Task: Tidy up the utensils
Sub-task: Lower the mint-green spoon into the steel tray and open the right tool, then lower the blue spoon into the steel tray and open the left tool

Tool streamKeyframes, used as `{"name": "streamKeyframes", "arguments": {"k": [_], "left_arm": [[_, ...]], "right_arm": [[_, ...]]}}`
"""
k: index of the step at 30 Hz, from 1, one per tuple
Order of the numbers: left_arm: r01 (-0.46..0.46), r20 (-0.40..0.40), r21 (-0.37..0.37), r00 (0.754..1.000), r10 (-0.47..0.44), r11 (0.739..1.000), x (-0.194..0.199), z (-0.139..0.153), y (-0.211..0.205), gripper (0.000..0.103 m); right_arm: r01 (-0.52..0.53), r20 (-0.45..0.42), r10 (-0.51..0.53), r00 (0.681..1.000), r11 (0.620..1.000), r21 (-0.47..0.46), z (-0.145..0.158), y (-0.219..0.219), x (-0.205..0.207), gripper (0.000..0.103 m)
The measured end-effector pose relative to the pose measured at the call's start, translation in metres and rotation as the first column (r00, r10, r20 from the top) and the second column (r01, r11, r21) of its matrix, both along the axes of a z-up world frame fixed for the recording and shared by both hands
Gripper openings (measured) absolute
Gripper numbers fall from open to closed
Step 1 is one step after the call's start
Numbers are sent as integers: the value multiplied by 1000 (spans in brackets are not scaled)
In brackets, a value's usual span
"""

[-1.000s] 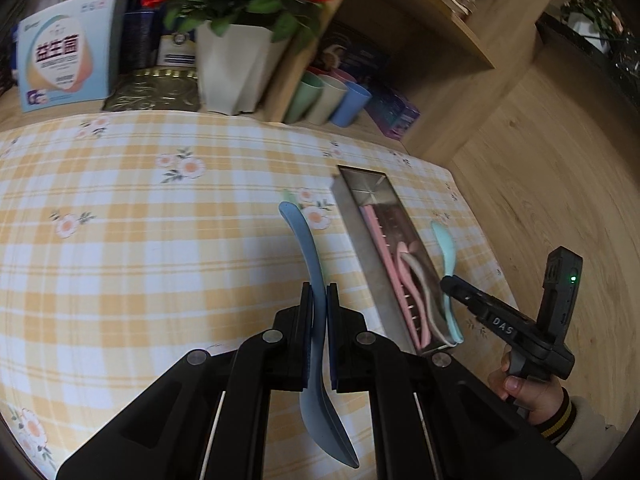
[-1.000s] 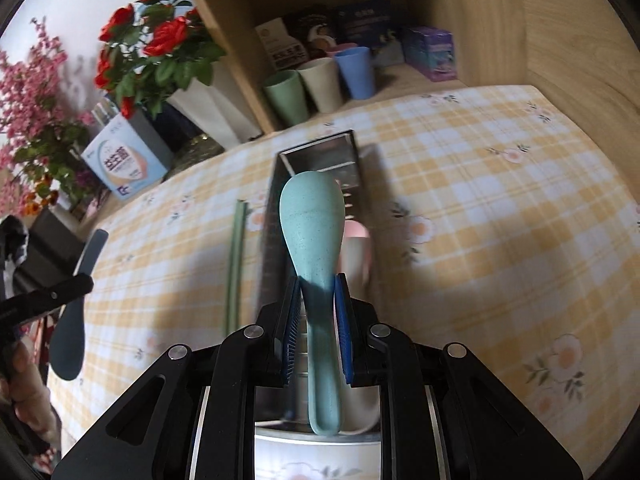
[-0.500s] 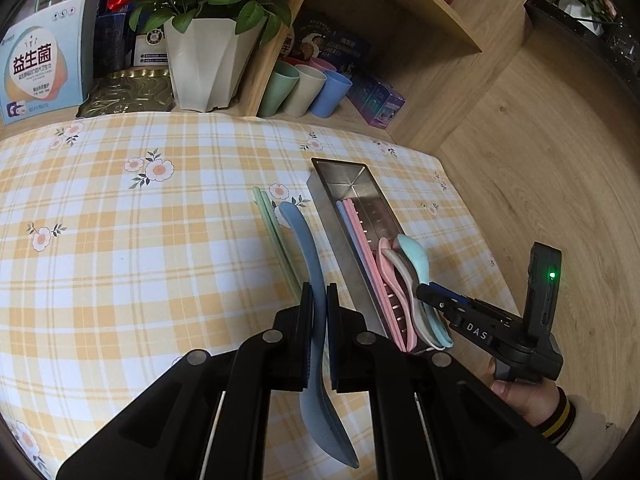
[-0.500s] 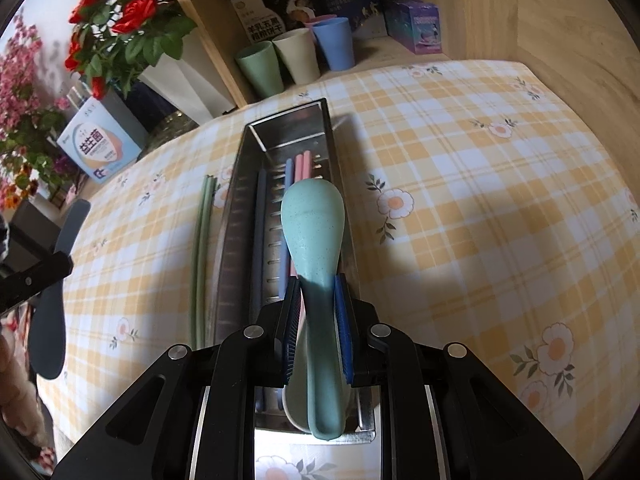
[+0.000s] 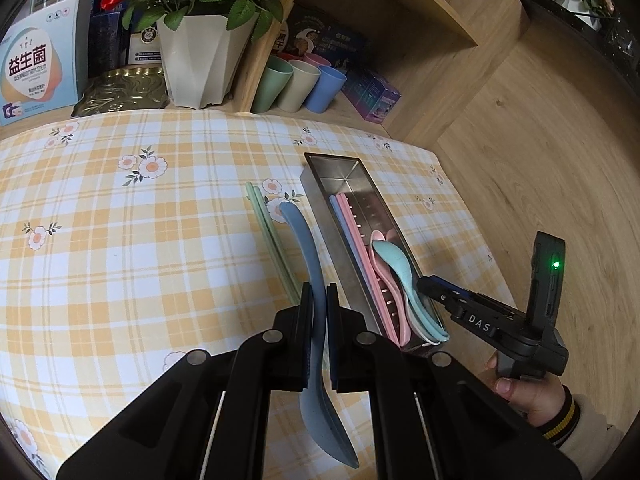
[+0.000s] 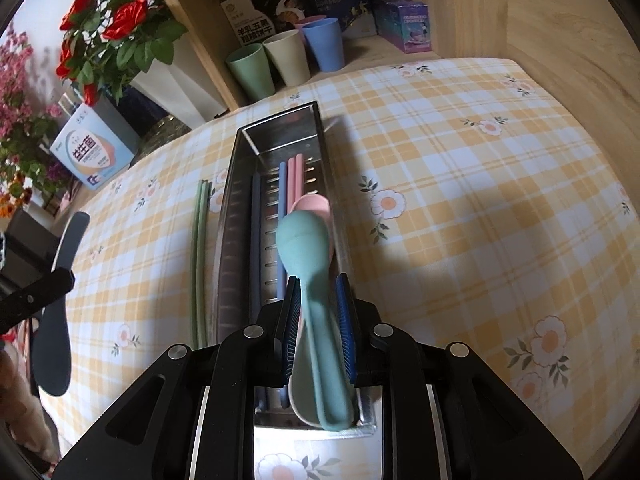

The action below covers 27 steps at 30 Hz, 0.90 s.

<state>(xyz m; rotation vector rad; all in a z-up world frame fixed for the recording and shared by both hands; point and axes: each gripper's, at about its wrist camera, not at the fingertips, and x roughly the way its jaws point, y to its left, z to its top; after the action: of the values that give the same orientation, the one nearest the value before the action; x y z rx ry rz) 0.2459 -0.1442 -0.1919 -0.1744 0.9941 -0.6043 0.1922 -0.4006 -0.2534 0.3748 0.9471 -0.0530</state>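
1. We see the teal spoon (image 6: 308, 248) lying in the steel tray (image 6: 234, 216), bowl toward twelve o'clock, resting on the pink spoon (image 6: 316, 205) and a pale one under it.
2. Our right gripper (image 6: 318, 300) has its jaws opening; the teal spoon's handle sits between them with a gap on the right side, so the pads no longer press it.
3. Beside the spoons, at the tray's ten o'clock side, lie pink and blue chopsticks (image 6: 289, 176).
4. Our left gripper (image 5: 319, 316) is pressed together on the handle of the blue spoon (image 5: 306, 248), held above the cloth with its bowl toward six o'clock.
5. The green chopsticks (image 5: 264, 220) lie on the checked tablecloth (image 5: 140, 240), just beside the tray at its nine o'clock.
6. At twelve o'clock, three cups (image 5: 298, 86) stand in the wooden shelf, with a white pot of red roses (image 5: 196, 60) at eleven.
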Motion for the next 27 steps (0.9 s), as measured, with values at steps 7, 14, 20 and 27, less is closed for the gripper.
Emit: {"name": "streamKeyframes", "arguments": {"k": [7, 14, 20, 27], "left_arm": [[36, -14, 12, 999, -35, 999, 2, -1, -26, 6], [49, -55, -5, 997, -49, 999, 11, -8, -64, 6], [75, -97, 11, 993, -74, 997, 15, -23, -102, 6], [101, -131, 55, 987, -93, 993, 19, -42, -133, 6]], "right_arm": [[37, 17, -36, 999, 999, -10, 6, -13, -12, 56], [63, 18, -63, 998, 998, 11, 6, -31, -16, 64], [72, 20, -73, 997, 996, 43, 2, -43, -19, 65], [87, 16, -89, 996, 993, 76, -6, -55, -22, 65]]}}
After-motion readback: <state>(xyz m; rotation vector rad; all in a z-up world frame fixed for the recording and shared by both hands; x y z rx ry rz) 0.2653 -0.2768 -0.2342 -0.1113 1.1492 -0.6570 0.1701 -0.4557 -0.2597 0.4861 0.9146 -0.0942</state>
